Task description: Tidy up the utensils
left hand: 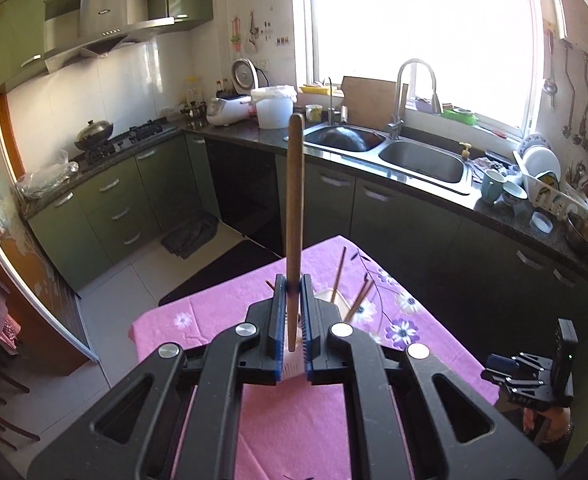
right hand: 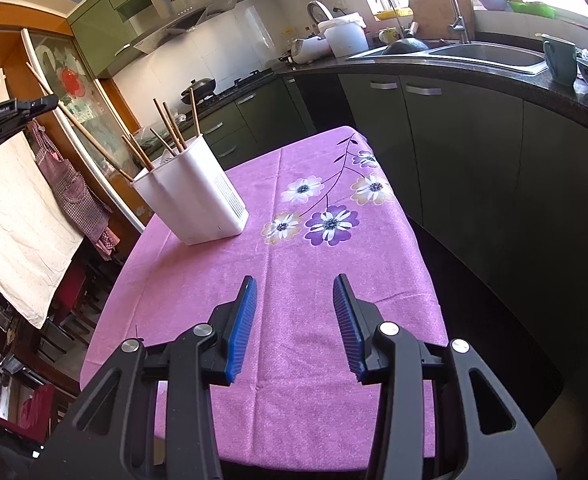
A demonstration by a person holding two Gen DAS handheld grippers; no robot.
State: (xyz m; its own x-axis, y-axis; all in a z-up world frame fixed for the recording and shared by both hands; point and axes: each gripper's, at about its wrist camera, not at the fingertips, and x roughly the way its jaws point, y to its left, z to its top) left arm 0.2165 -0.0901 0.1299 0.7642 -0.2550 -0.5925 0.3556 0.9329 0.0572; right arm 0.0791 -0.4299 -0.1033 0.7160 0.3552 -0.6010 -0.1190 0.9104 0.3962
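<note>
A: Left gripper is clamped on one chopstick, held above the holder at the table's left side. Right gripper is half open, empty.

B: Risk: the thin stick pivots in the pads, misses the holder, hits other sticks.

Table: a small table under a pink flowered cloth is standing before the dark L-shaped kitchen counter.
Holder: a white plastic utensil holder is sitting on the cloth near the table's left edge, in the right wrist view.
Sticks: several thin wooden chopsticks are leaning inside the holder.
Left gripper: it is hanging above the holder, with one long wooden chopstick between its jaws.
Right gripper: it is hovering over bare cloth, right of the holder and well apart from it.
Sink: a steel double sink is lying in the counter behind the table.
</note>
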